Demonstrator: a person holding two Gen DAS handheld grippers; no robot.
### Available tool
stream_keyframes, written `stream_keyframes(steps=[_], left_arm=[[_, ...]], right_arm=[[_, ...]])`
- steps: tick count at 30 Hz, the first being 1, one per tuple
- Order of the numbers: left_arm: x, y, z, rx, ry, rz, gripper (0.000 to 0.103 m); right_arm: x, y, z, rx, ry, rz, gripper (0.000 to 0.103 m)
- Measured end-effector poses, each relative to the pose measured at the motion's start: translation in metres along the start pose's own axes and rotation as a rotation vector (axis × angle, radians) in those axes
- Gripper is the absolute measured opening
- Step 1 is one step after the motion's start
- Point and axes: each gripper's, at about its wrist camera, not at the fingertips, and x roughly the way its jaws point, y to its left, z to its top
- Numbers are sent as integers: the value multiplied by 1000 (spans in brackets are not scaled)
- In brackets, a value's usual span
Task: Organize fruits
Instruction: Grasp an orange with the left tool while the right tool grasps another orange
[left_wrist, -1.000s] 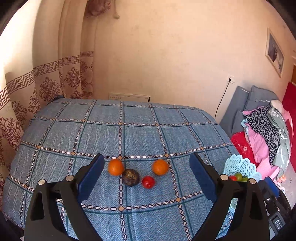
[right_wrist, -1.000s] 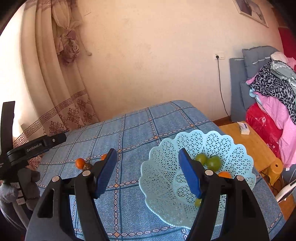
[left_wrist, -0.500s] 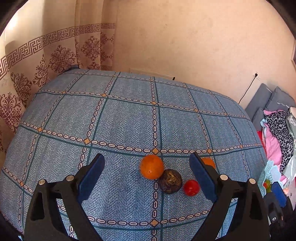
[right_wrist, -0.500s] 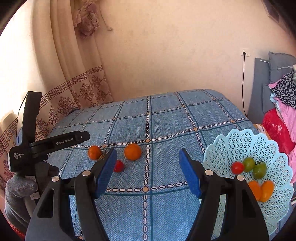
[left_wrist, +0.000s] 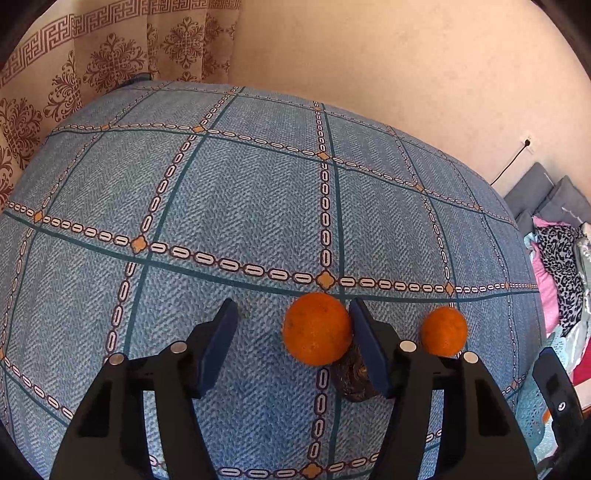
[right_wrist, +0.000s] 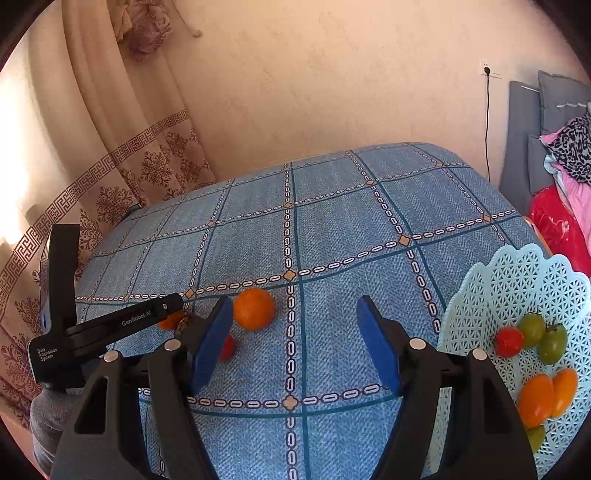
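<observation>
Two oranges, a dark wrinkled fruit and a small red tomato lie on a blue checked cloth. In the left wrist view my left gripper (left_wrist: 291, 317) is open low over the cloth, its right finger touching the nearer orange (left_wrist: 317, 328); the dark fruit (left_wrist: 351, 376) lies just behind that finger and the second orange (left_wrist: 443, 331) to its right. My right gripper (right_wrist: 295, 314) is open and empty above the cloth; an orange (right_wrist: 254, 308) and the red tomato (right_wrist: 226, 348) sit by its left finger. A pale blue lattice basket (right_wrist: 517, 280) at the right holds several tomatoes.
The left gripper's black body (right_wrist: 110, 325) reaches in from the left in the right wrist view. A patterned curtain (right_wrist: 122, 177) and a plain wall stand behind the table. Piled clothes and grey cushions (right_wrist: 554, 122) lie past the right edge.
My left gripper has dropped down and forward to the nearer orange, which now lies between its fingers. My right gripper has swung a little further left, away from the basket.
</observation>
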Motion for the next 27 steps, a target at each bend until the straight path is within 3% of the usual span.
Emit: stream_keyframes(steps=[2, 6, 13, 21, 27], left_arm=[[2, 2, 2, 5, -7, -11, 58], [2, -3, -2, 12, 10, -68, 37], [-1, 4, -6, -11, 3, -85, 36], [-29, 17, -4, -18, -82, 7, 36], [-44, 19, -1, -19, -117, 2, 36]], right_arm=[[7, -2, 1, 13, 16, 3, 71], [21, 2, 7, 15, 40, -2, 71], [41, 24, 21, -25, 61, 0, 71], [75, 25, 18, 34, 197, 49, 71], [90, 30, 14, 34, 248, 28, 66]])
